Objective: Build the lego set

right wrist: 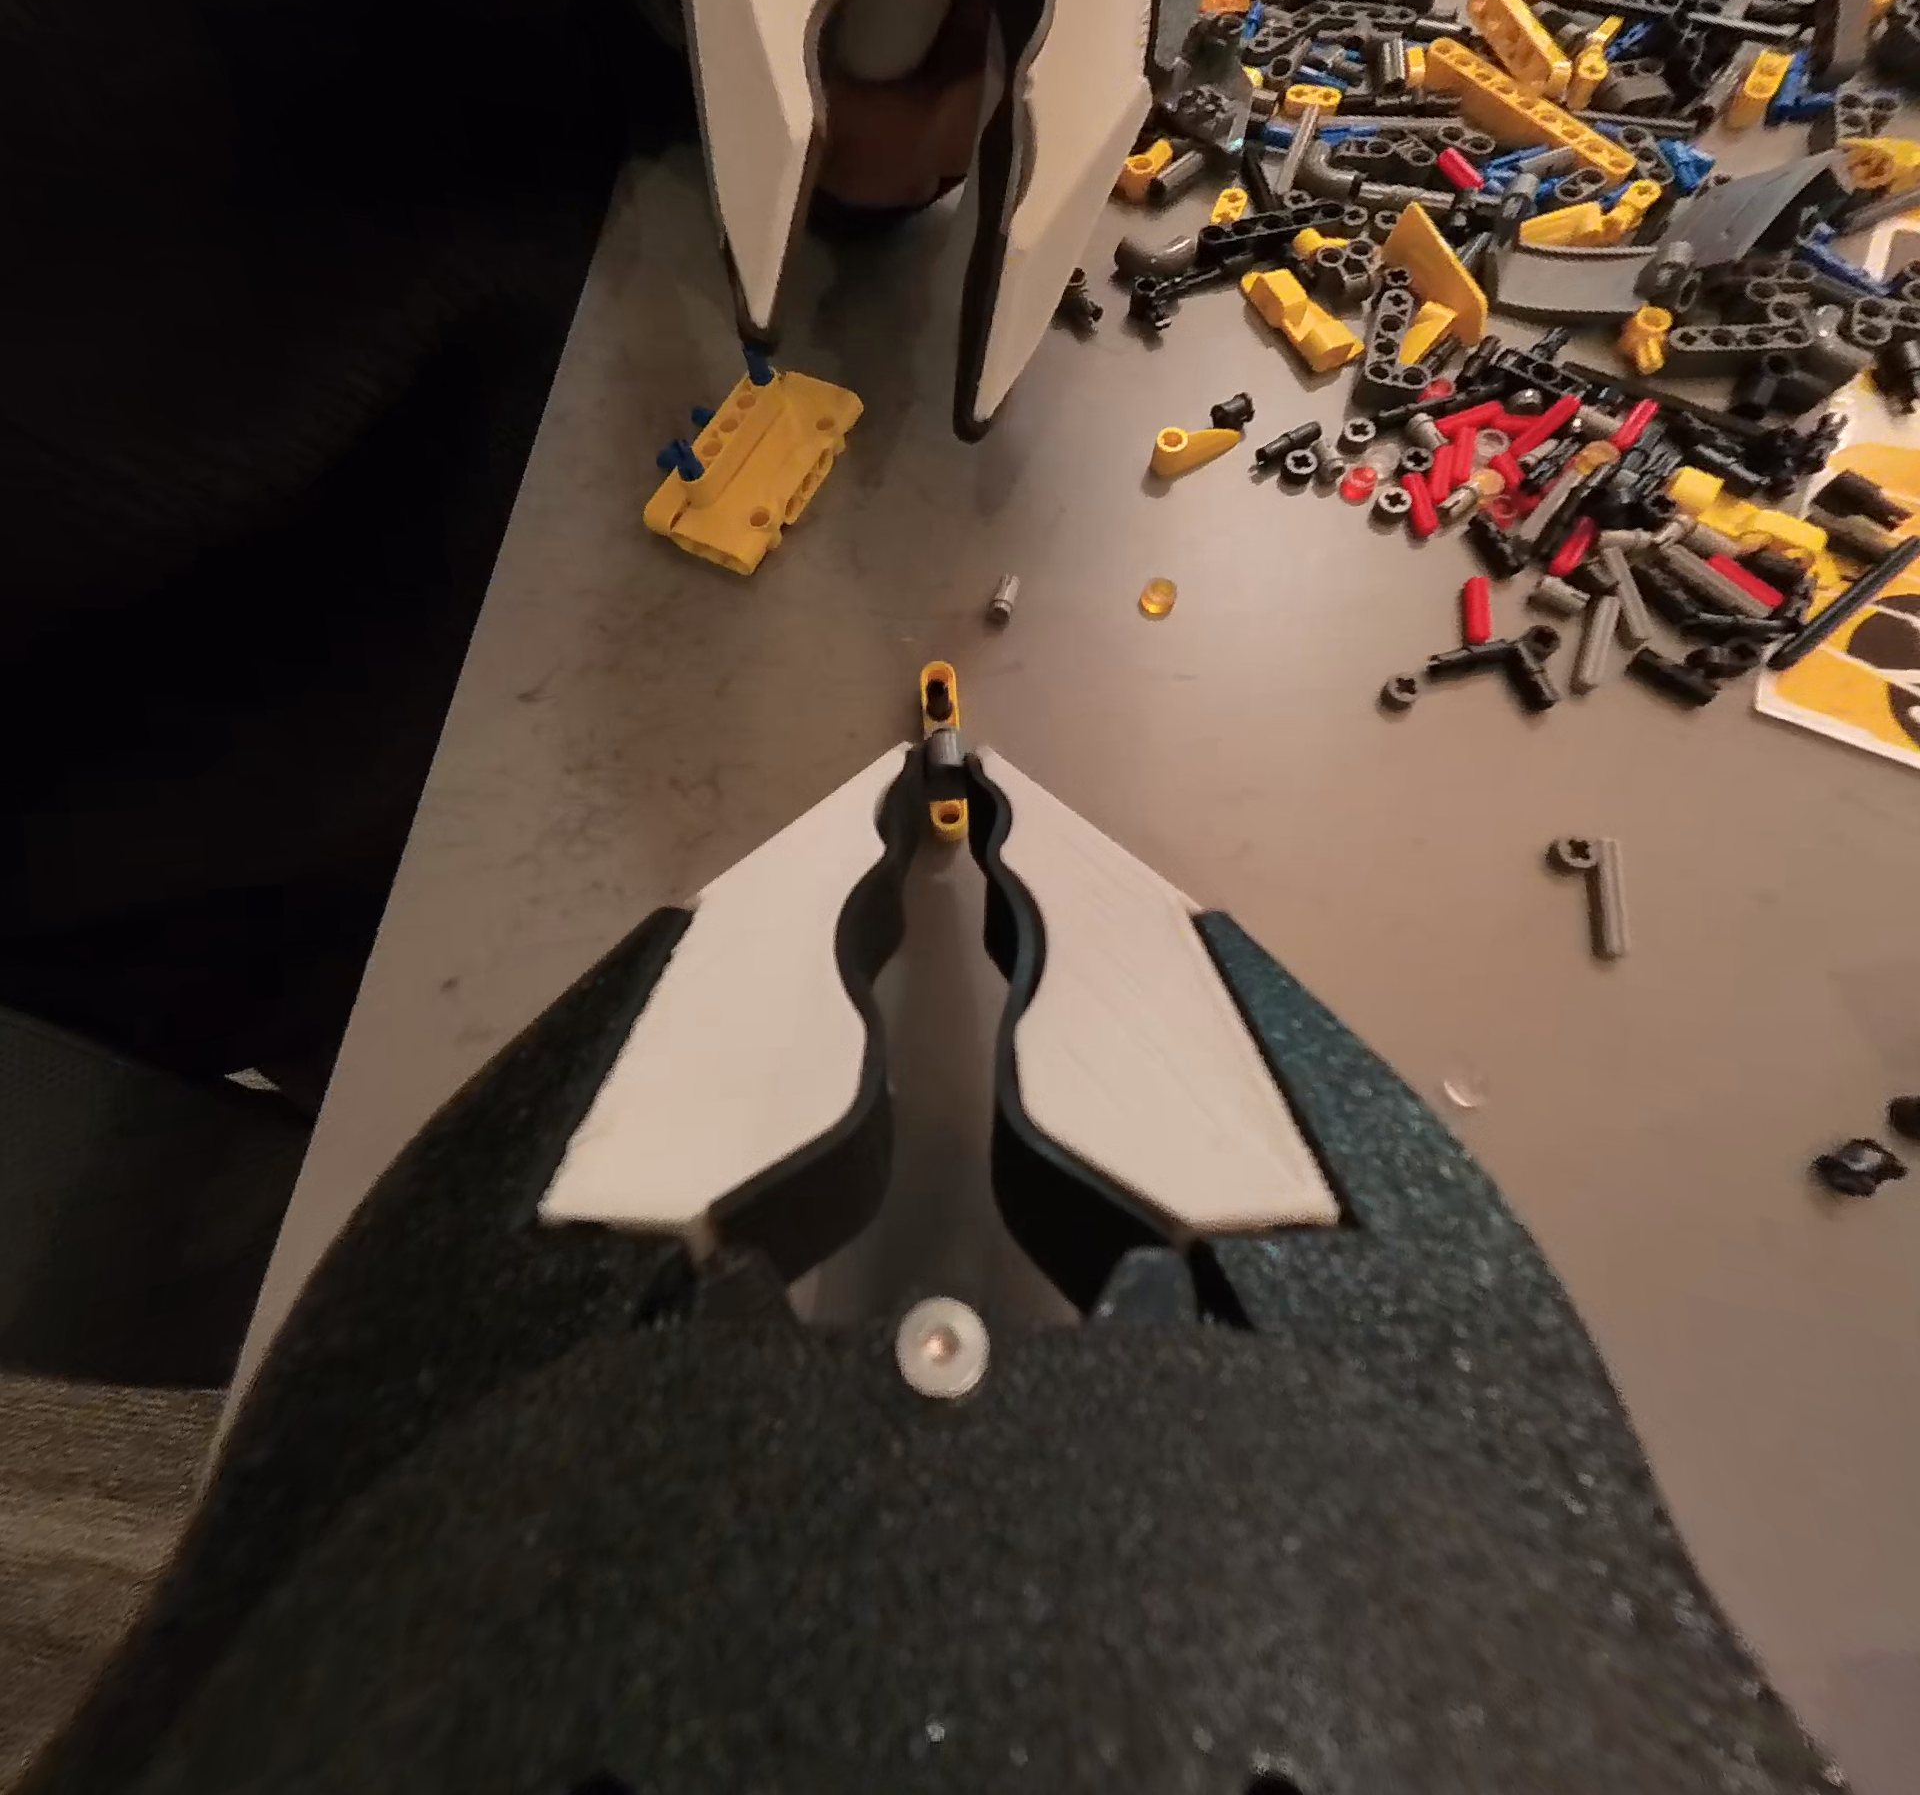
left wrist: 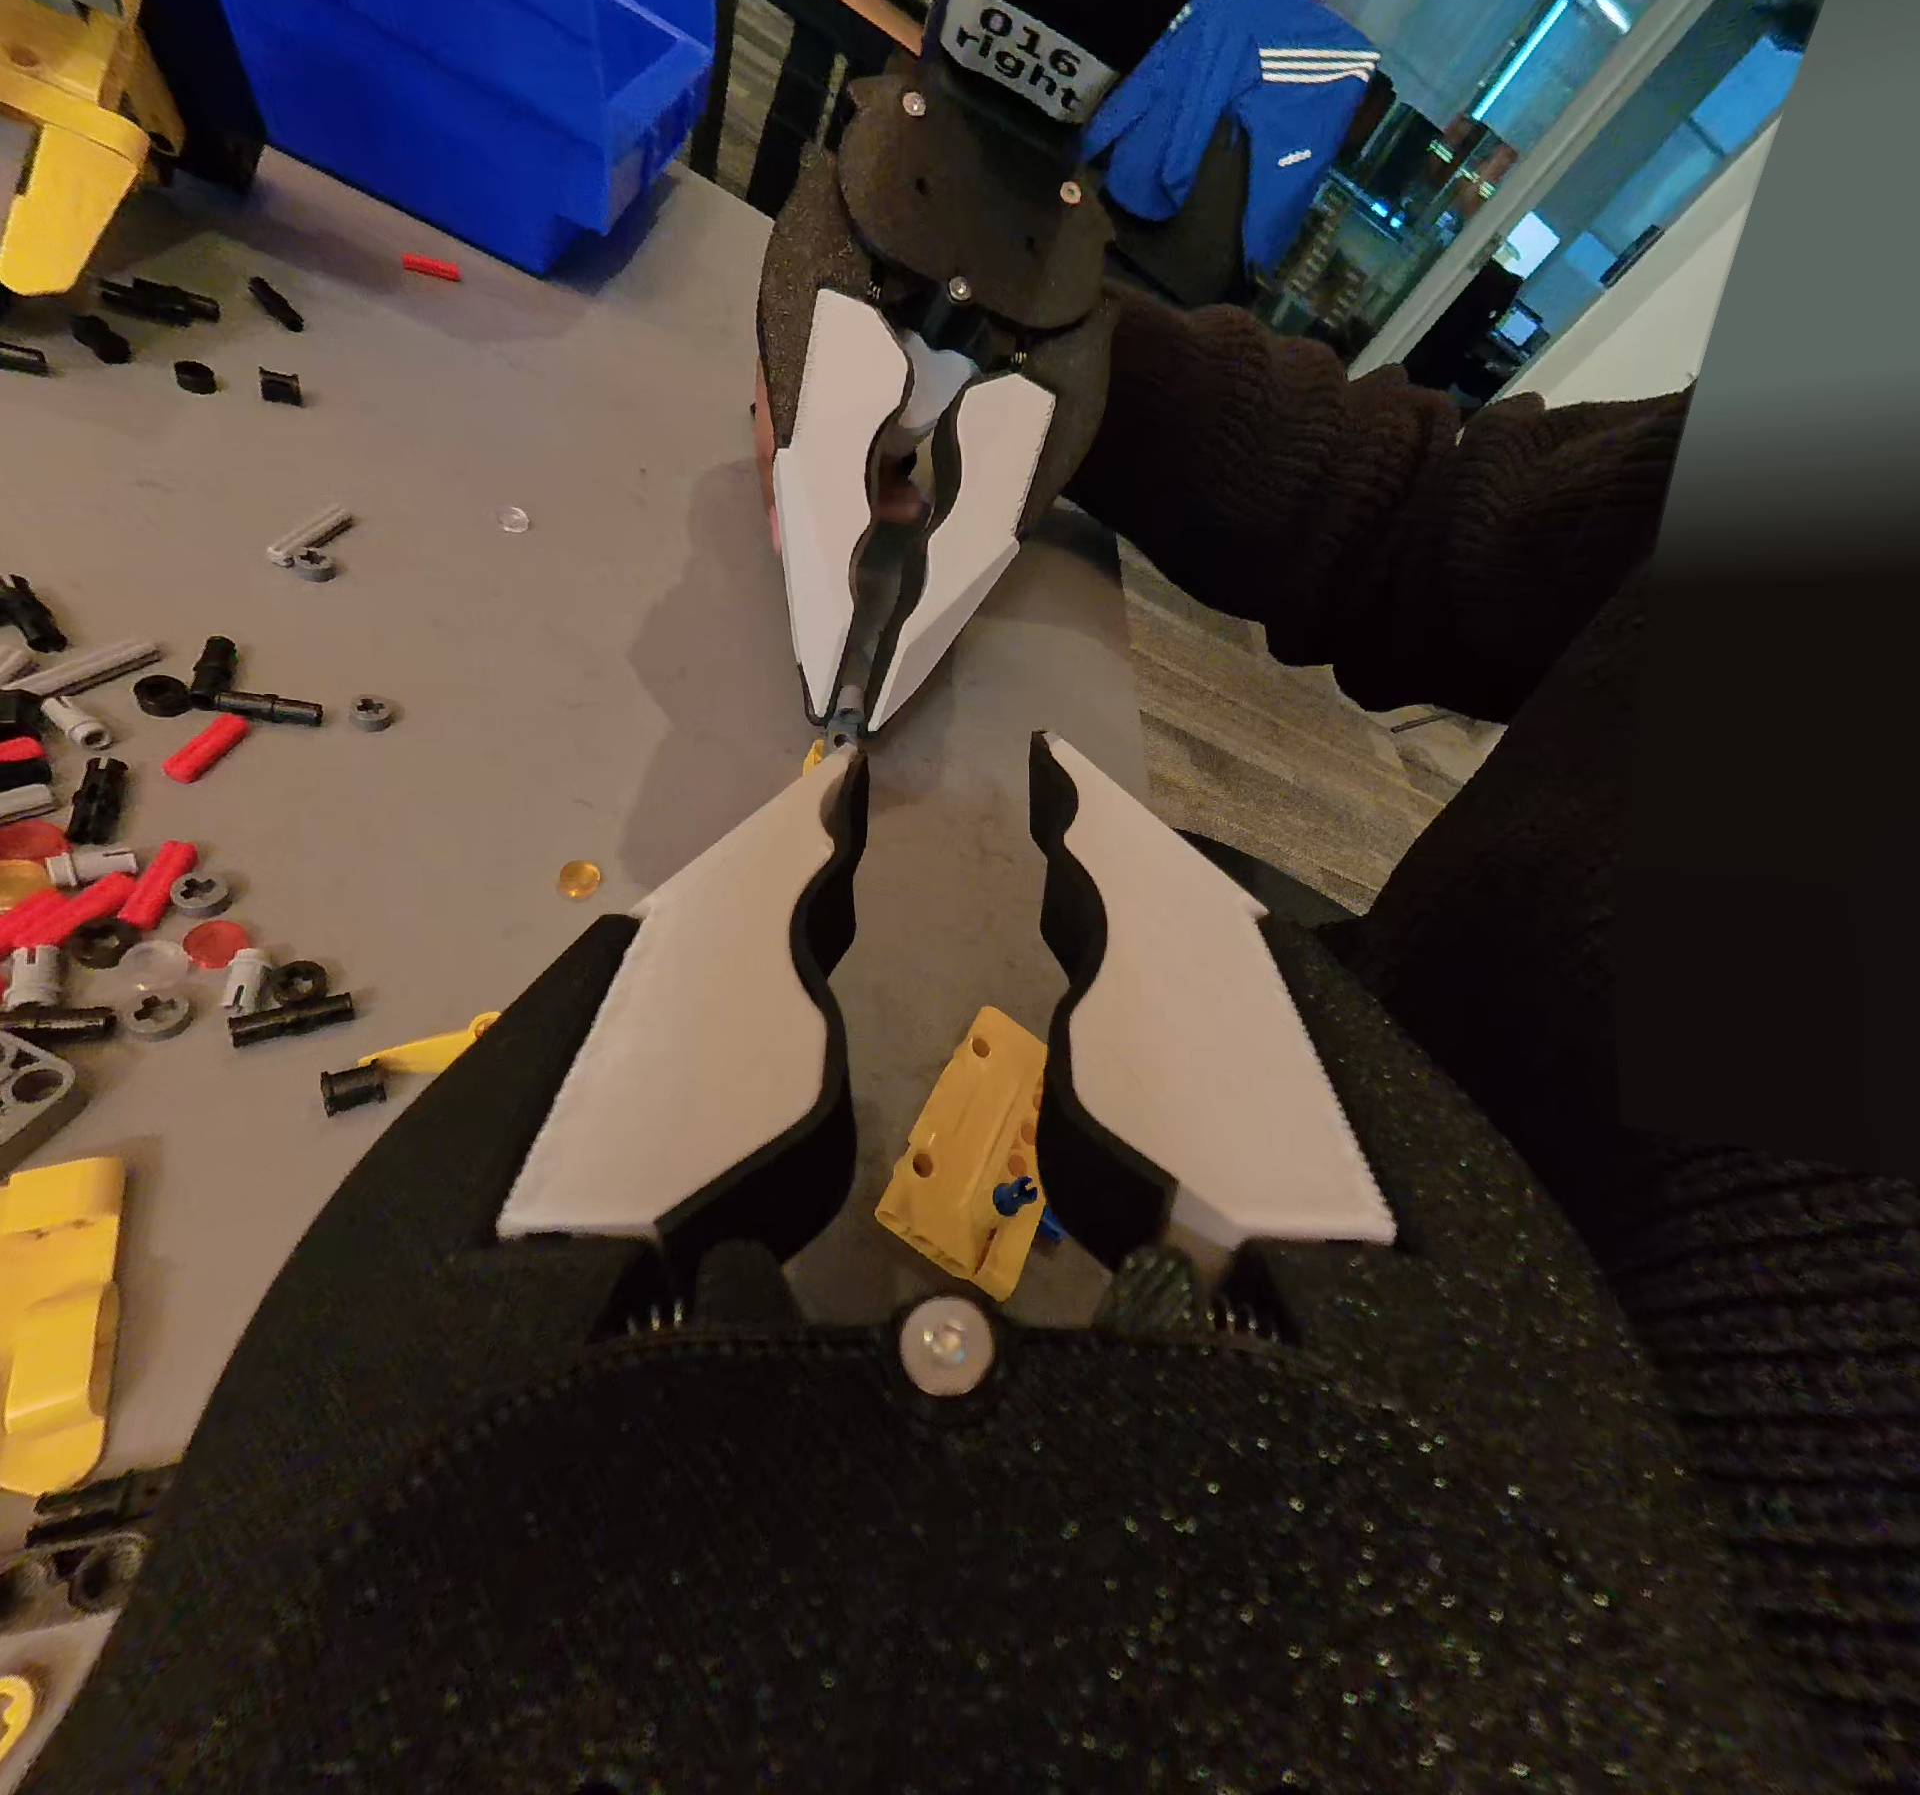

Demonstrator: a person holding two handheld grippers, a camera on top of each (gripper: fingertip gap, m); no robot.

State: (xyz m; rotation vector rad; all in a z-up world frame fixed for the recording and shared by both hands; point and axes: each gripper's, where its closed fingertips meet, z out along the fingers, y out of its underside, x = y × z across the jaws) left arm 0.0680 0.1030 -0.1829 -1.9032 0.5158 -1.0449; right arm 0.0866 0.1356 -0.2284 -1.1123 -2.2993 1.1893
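In the right wrist view my right gripper (right wrist: 945, 758) is shut on a small grey pin (right wrist: 945, 746) set in a short yellow beam (right wrist: 939, 696), low over the grey table (right wrist: 1195, 914). The left wrist view shows it (left wrist: 847, 719) tip-down, the grey pin (left wrist: 850, 706) almost touching my left finger (left wrist: 727, 976). My left gripper (left wrist: 948, 753) is open and empty. A yellow block with blue pins (left wrist: 961, 1158) lies on the table between its fingers. The right wrist view shows the left gripper (right wrist: 864, 382) open above that block (right wrist: 753, 467).
A big pile of yellow, black, grey and red building parts (right wrist: 1558, 187) covers the table's right side. Loose parts (left wrist: 156, 862) and blue bins (left wrist: 447, 52) show in the left wrist view. A clear orange stud (right wrist: 1156, 597) and a grey pin (right wrist: 1003, 597) lie nearby. The table edge (right wrist: 540, 457) runs close on the left. Across from one pair of fingers to the other is roughly 7 cm.
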